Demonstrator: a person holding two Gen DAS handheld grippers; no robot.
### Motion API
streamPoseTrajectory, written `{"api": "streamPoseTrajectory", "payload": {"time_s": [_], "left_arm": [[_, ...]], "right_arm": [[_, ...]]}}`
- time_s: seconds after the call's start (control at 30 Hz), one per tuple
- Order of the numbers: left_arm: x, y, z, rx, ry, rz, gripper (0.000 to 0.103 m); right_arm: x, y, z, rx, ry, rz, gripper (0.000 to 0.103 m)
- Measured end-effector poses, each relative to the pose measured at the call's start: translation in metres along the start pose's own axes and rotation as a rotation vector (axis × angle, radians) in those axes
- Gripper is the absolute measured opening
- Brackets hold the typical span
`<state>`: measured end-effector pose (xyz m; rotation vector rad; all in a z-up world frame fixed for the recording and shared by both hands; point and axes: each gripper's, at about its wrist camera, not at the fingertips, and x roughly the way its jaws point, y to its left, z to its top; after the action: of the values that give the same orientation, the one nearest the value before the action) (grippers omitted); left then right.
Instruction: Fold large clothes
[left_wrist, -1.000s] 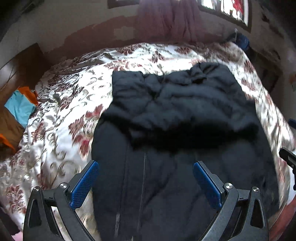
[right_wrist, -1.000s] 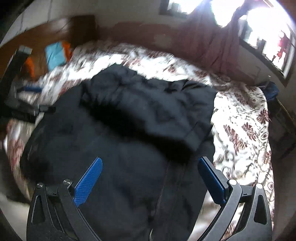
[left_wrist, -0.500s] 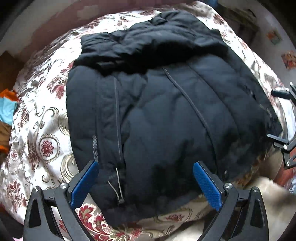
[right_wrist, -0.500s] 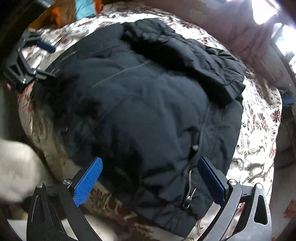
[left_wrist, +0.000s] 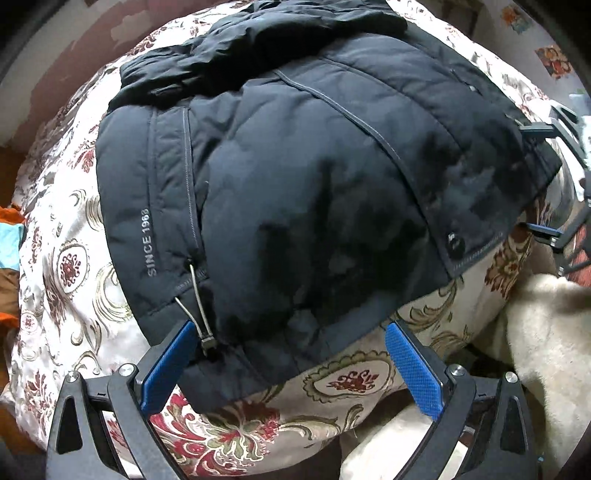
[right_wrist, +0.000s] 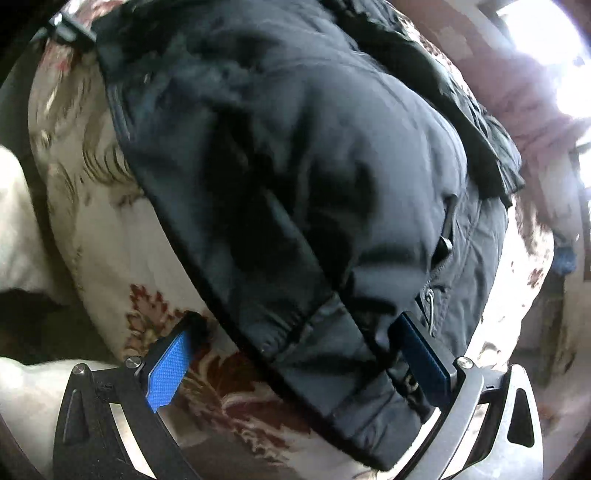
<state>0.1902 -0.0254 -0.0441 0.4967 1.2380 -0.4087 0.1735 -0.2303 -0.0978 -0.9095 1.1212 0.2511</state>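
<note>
A big, puffy dark navy jacket (left_wrist: 295, 192) lies spread on the flowery bed cover (left_wrist: 66, 266), its bottom hem at the near edge of the bed. Its top part is folded down over its middle. White words on it say "SINCE 1968".

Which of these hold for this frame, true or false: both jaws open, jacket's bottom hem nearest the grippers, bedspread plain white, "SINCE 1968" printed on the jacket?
1. Both grippers, left and right, have their jaws open. True.
2. The jacket's bottom hem lies nearest the grippers. True.
3. The bedspread is plain white. False: it has a red and gold floral pattern.
4. The jacket reads "SINCE 1968". True.
5. The jacket is red. False: it is dark navy.
</note>
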Motion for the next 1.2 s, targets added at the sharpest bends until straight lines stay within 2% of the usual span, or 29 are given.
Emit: {"api": "streamPoseTrajectory", "payload": {"time_s": [0.1, 0.23, 0.37, 0.43, 0.57, 0.7, 0.8, 1.1, 1.2], "left_arm": [[0.001, -0.008, -0.006, 0.025, -0.003, 0.011, 0.102], [0.012, -0.021, -0.012, 0.068, 0.019, 0.035, 0.102], [0.025, -0.021, -0.01, -0.013, 0.052, -0.008, 0.102], [0.029, -0.02, -0.007, -0.053, 0.059, -0.016, 0.102], [0.026, -0.02, -0.006, -0.062, 0.048, -0.019, 0.102], [0.019, -0.016, -0.007, -0.058, 0.043, -0.014, 0.102], [0.014, -0.008, -0.007, -0.057, 0.048, -0.014, 0.102], [-0.009, -0.015, -0.016, -0.018, 0.037, -0.005, 0.102], [-0.018, -0.02, -0.013, -0.007, 0.022, 0.005, 0.102]], "right_arm": [[0.009, 0.011, 0.003, -0.047, 0.032, -0.086, 0.101], [0.014, 0.02, 0.008, -0.04, 0.055, -0.143, 0.101], [0.009, 0.022, 0.01, -0.018, 0.042, -0.176, 0.101], [0.0, 0.011, 0.012, 0.027, 0.021, -0.17, 0.101], [-0.014, -0.009, 0.017, 0.066, 0.001, -0.097, 0.101], [-0.03, -0.036, 0.025, 0.113, -0.057, -0.108, 0.101], [-0.036, -0.061, 0.035, 0.188, -0.074, -0.058, 0.101], [-0.023, -0.157, 0.062, 0.404, -0.081, 0.249, 0.101], [-0.02, -0.18, 0.08, 0.444, -0.09, 0.312, 0.101]]}}
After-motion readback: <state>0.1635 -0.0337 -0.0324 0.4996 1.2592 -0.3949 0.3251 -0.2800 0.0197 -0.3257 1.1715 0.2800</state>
